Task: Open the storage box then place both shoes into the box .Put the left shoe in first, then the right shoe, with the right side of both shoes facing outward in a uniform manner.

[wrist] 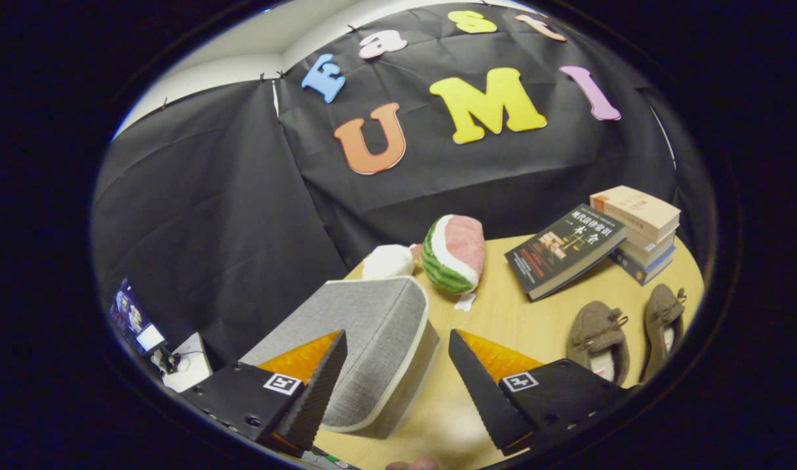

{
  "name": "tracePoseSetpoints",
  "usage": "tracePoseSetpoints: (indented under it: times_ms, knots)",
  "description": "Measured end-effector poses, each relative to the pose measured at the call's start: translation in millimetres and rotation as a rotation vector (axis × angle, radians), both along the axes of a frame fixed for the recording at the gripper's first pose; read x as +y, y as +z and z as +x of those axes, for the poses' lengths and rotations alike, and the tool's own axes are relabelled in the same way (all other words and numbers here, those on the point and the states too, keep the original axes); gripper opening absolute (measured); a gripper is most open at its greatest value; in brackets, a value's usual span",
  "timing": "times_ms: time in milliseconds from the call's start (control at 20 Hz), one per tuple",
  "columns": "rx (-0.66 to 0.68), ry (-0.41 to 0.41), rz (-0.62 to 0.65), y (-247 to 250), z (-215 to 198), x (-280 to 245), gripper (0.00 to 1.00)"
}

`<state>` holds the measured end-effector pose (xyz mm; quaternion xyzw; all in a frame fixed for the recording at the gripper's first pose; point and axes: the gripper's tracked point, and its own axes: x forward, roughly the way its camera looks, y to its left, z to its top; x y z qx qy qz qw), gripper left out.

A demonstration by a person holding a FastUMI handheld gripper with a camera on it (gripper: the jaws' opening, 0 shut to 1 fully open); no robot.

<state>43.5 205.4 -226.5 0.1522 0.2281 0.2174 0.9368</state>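
A grey fabric box [365,346] with a pale rim sits closed on the wooden table [502,313], its left corner behind one finger of the gripper [395,385], whose jaws are spread wide and hold nothing. Right of the box, two brown shoes [626,336] lie side by side, toes toward the books [636,228], long axes running away from the fingers.

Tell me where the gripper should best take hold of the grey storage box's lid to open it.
Probably the lid's white-trimmed front edge, approached from the front. That edge sits between the open gripper's fingers, overhangs slightly, and looks thin enough to pinch. The hinge side cannot be told.
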Motion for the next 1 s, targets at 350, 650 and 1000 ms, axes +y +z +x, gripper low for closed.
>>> tracePoseSetpoints:
  times_ms: [350, 650, 1000]
  knots:
    - [0.123, 0.018, 0.139, -30, -6, 16, 0.96]
    - [0.222, 0.042, 0.287, -36, -6, 40, 0.96]
    - [0.359, 0.048, 0.425, -37, -9, 50, 0.93]
